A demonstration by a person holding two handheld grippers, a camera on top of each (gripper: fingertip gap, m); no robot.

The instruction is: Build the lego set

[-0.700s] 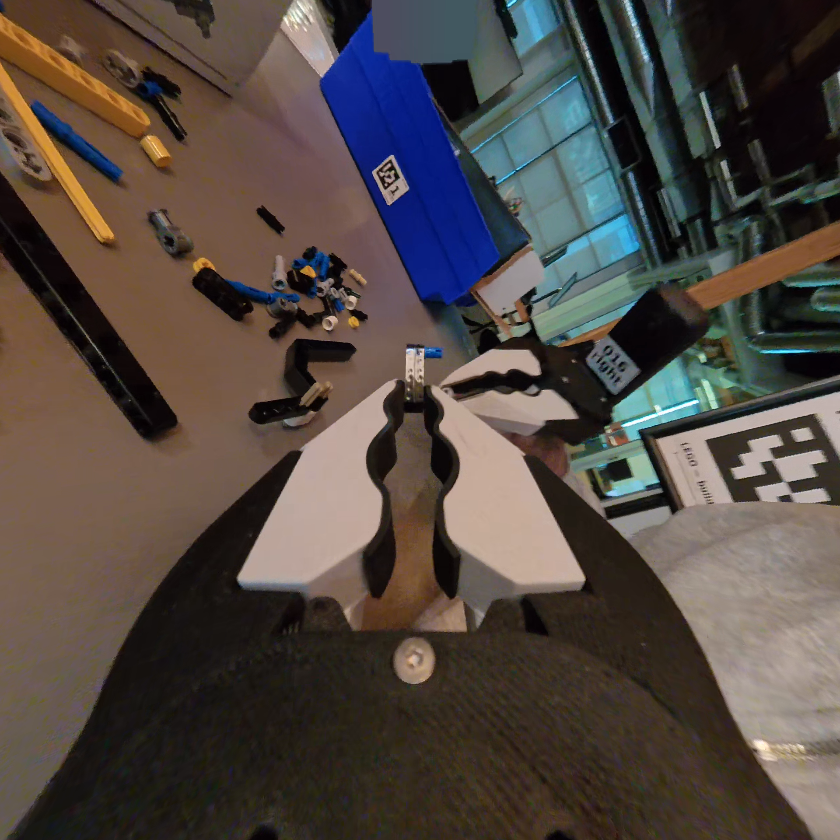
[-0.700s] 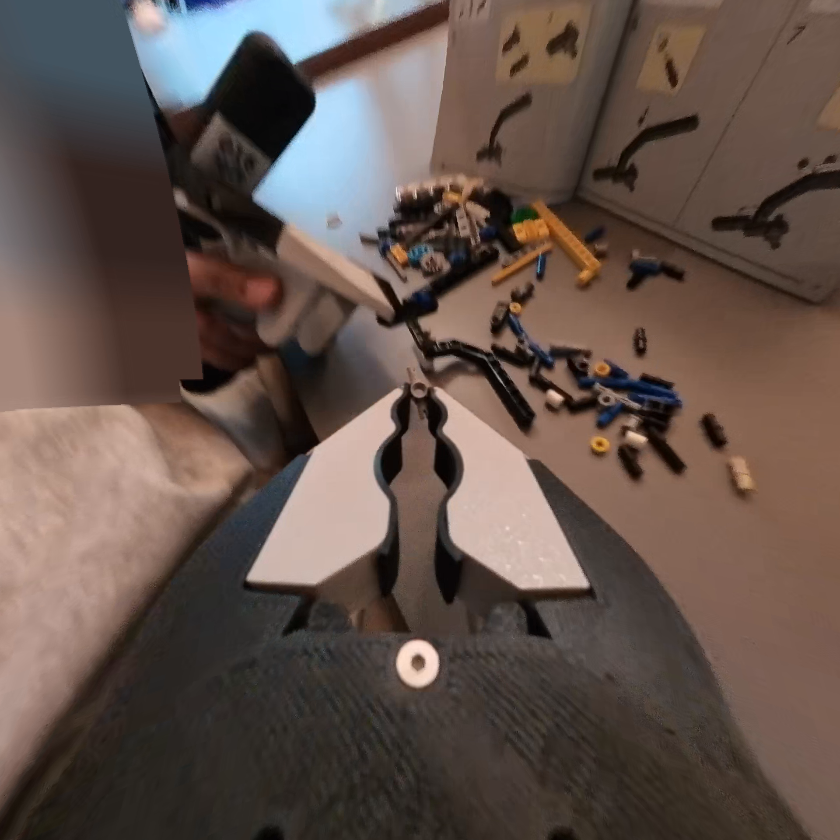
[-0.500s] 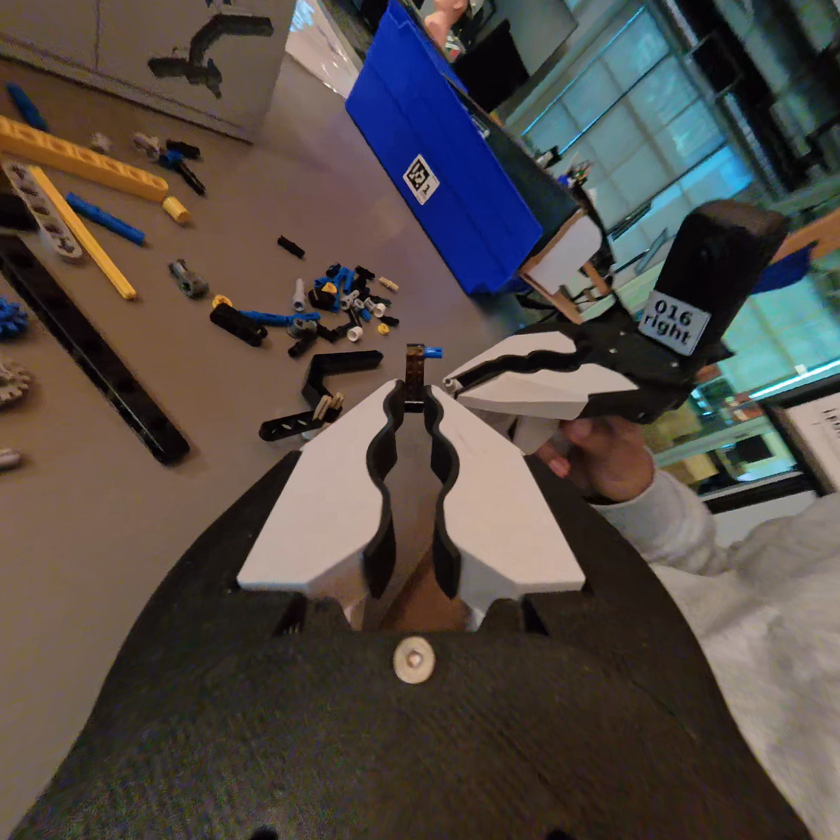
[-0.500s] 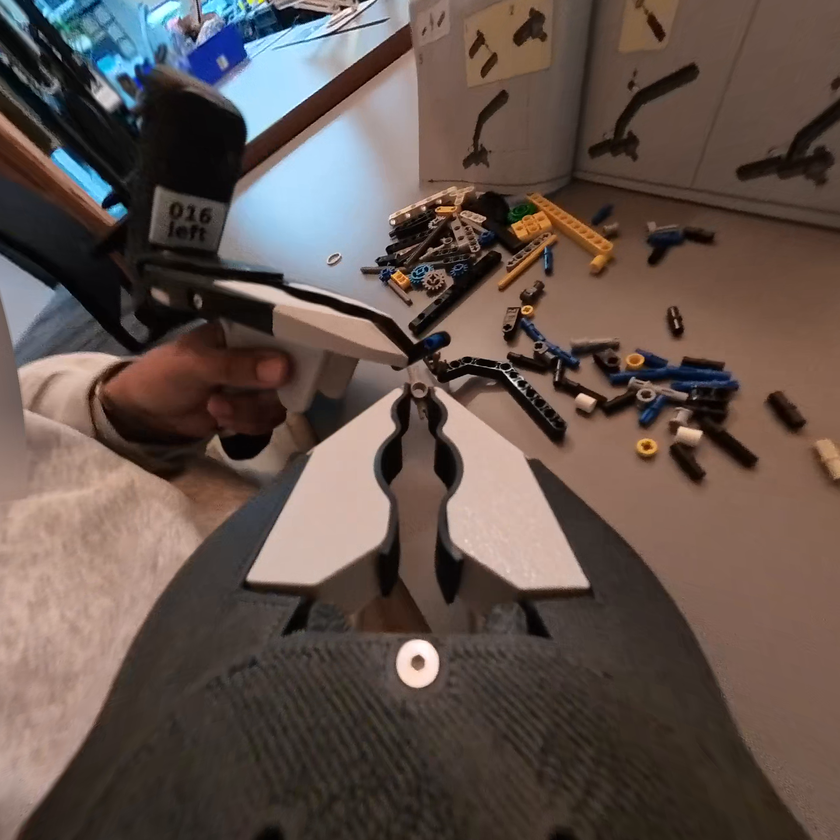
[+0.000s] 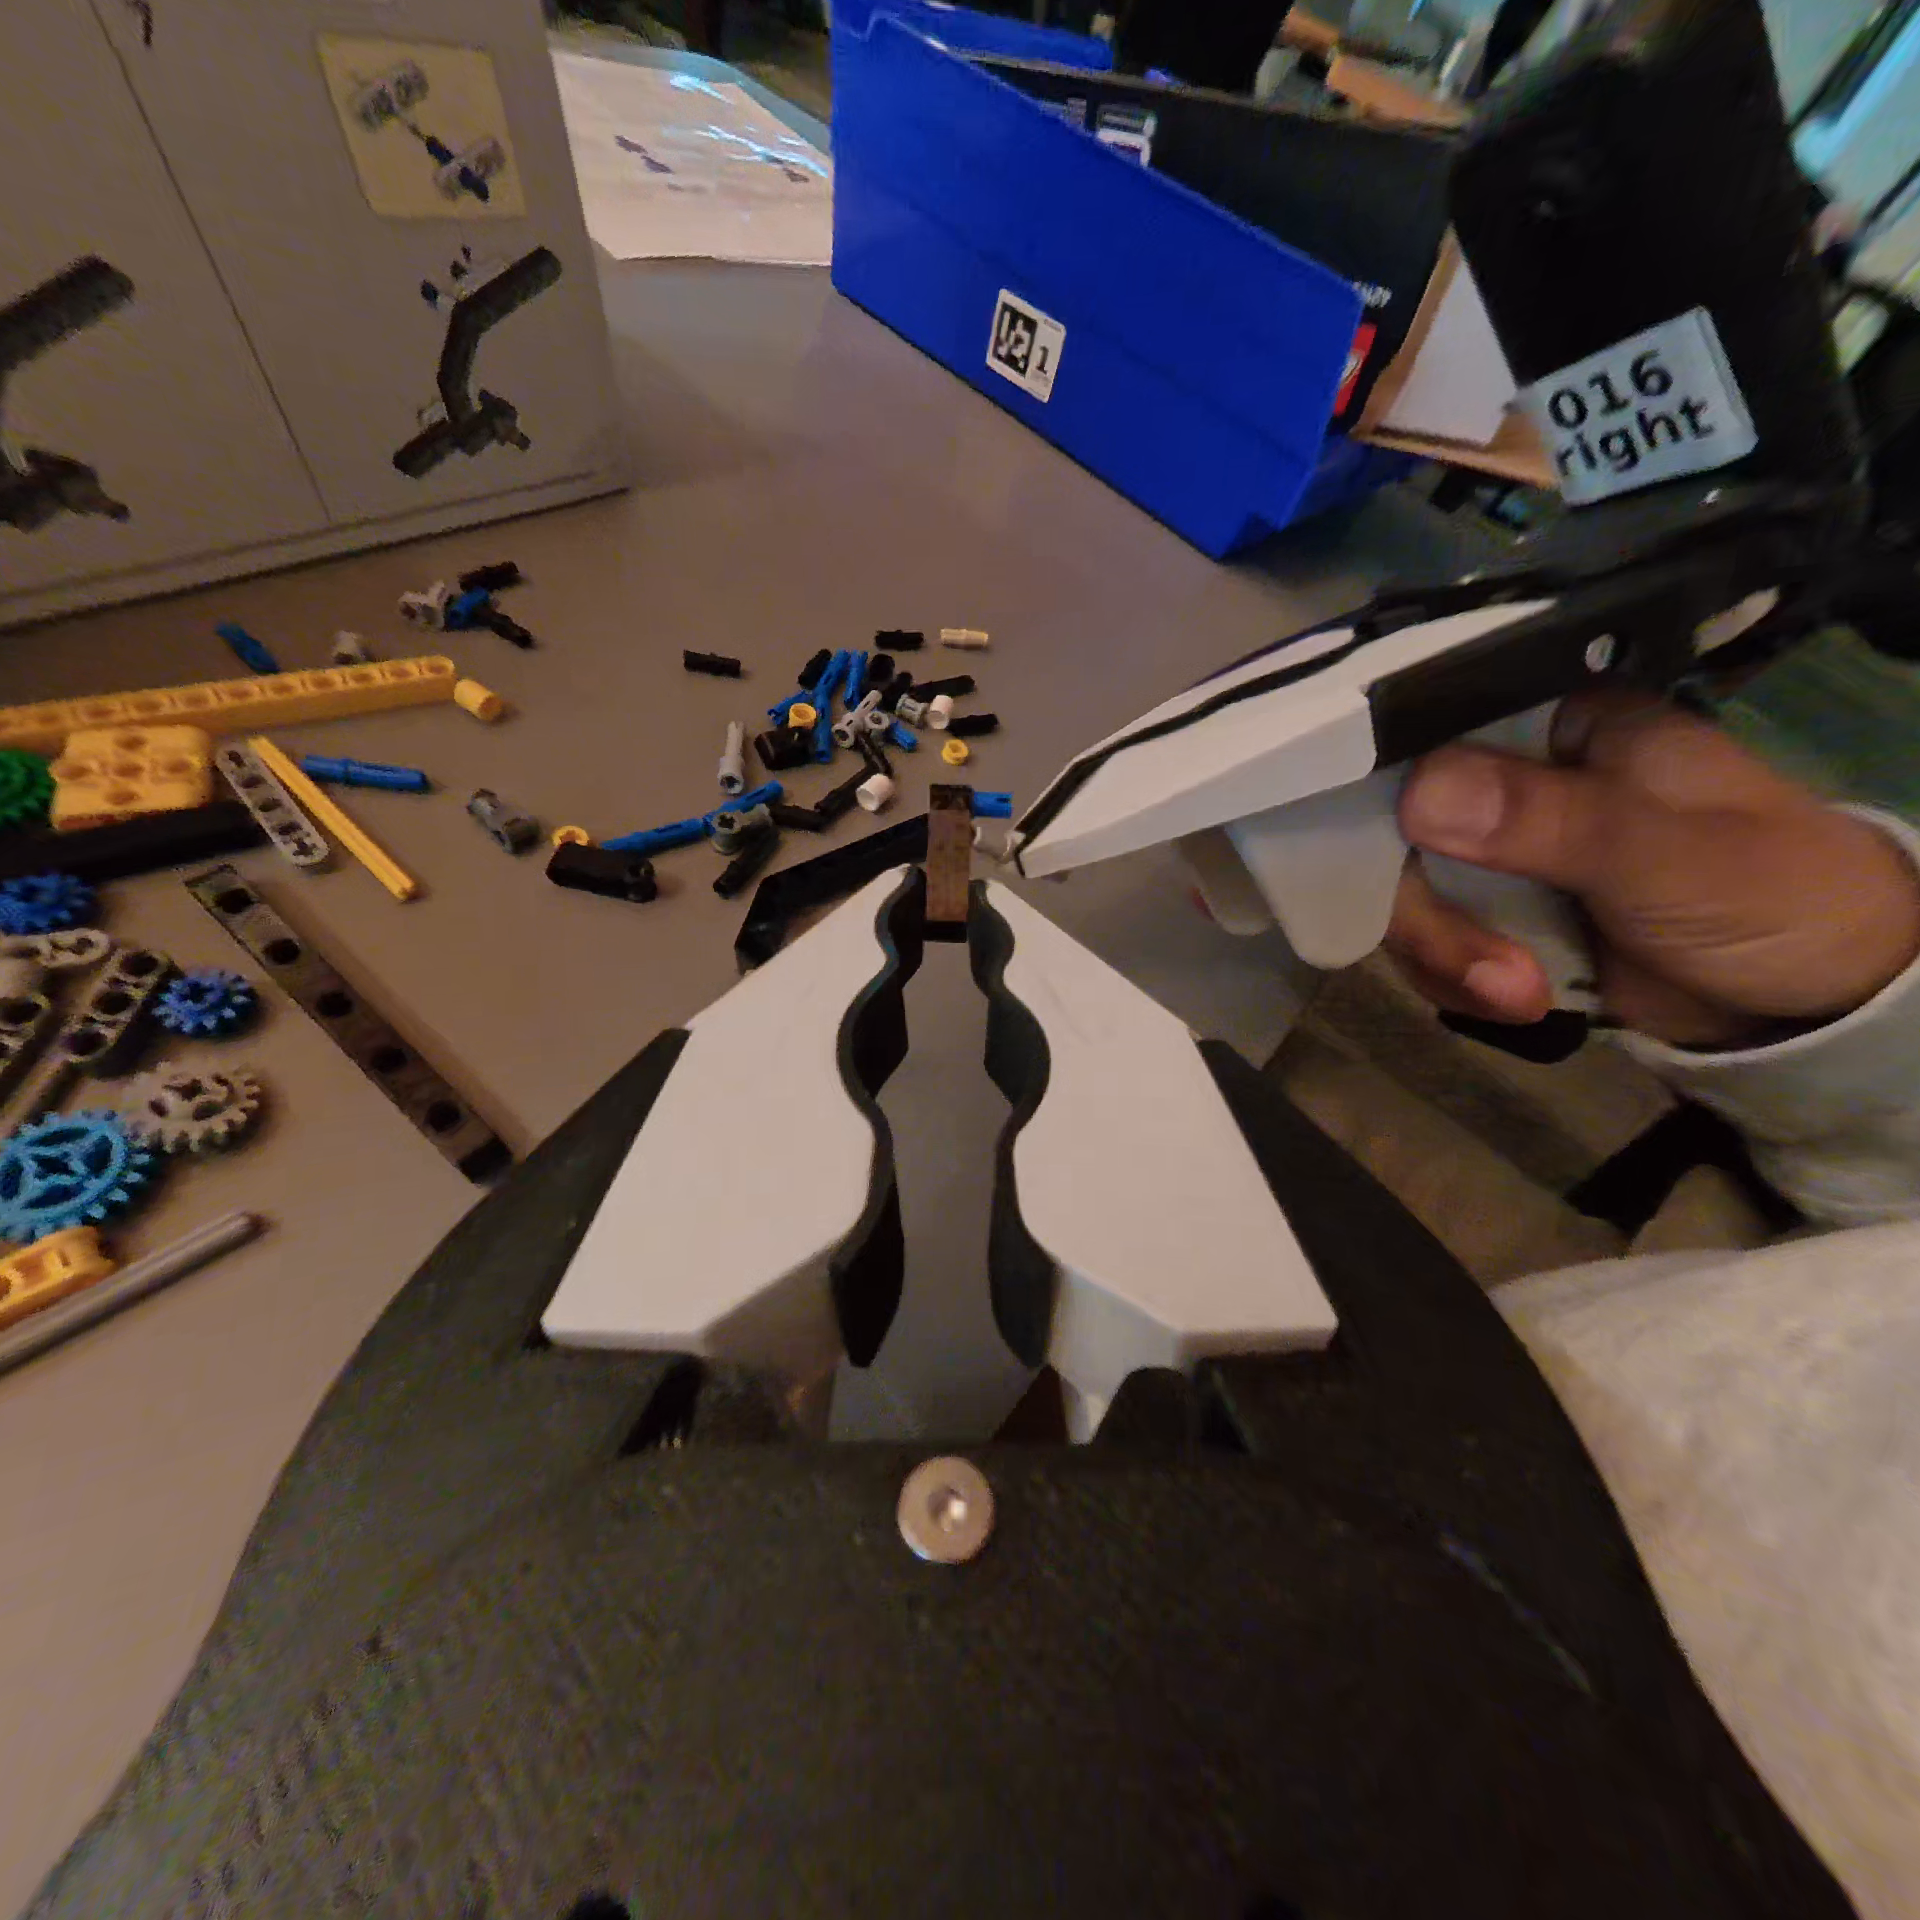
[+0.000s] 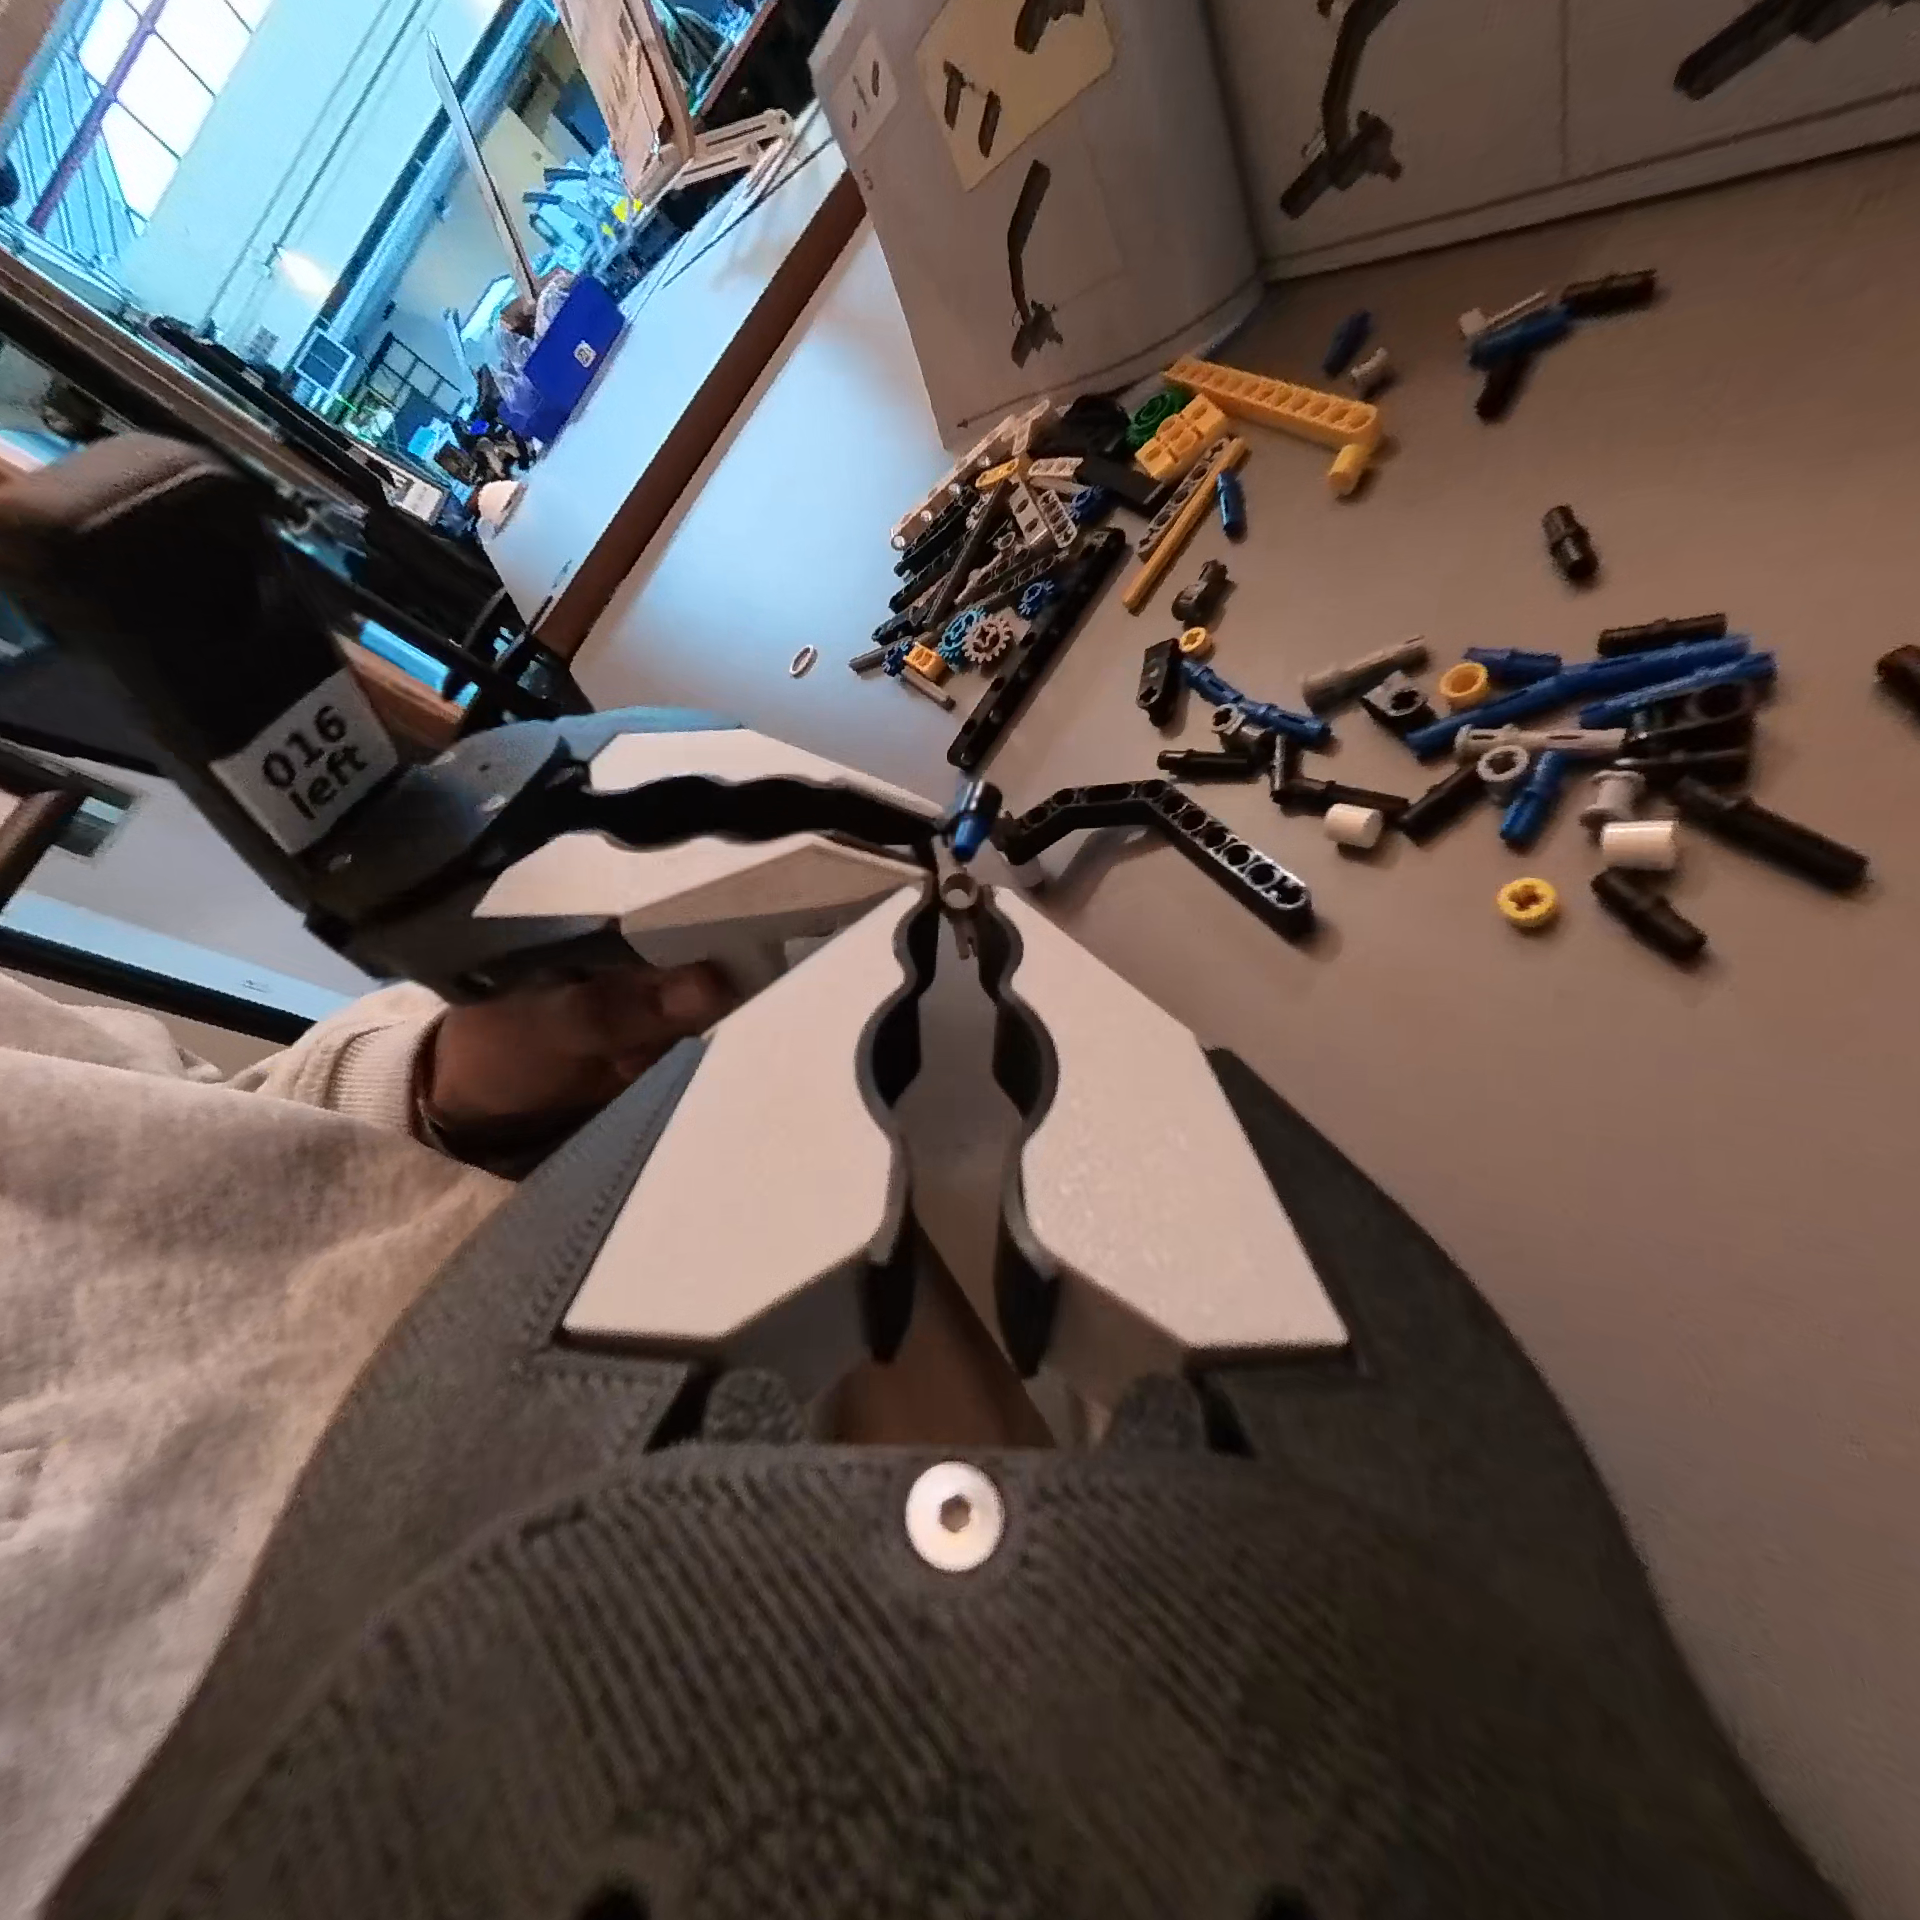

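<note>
The left gripper (image 5: 945, 902) pinches a short dark lego beam (image 5: 948, 847) upright between its tips, held above the grey desk (image 5: 790, 468). A small blue lego pin (image 5: 989, 801) sticks out sideways from the beam's top, toward the right gripper (image 5: 1013, 854). That right gripper comes in from the right side, held by a hand (image 5: 1621, 883) in a pale grey sleeve, and its tips sit just beside the beam. In the right wrist view the right gripper (image 6: 961, 906) is pressed together on a small grey lego pin (image 6: 960, 891), whose end points at the beam just below the blue pin; whether it touches the beam I cannot tell.

Loose parts lie on the desk beyond both grippers: a black angled lego beam (image 6: 1164, 831), a scatter of blue, black and white pins (image 5: 862, 717), a long yellow lego beam with holes (image 5: 239, 696), a long black lego beam (image 5: 343, 1018), and blue and grey gears (image 5: 73, 1174) at the left edge. A blue plastic bin (image 5: 1070, 312) stands at the back, and folded instruction sheets with part pictures (image 5: 301, 260) stand upright at the back left.
</note>
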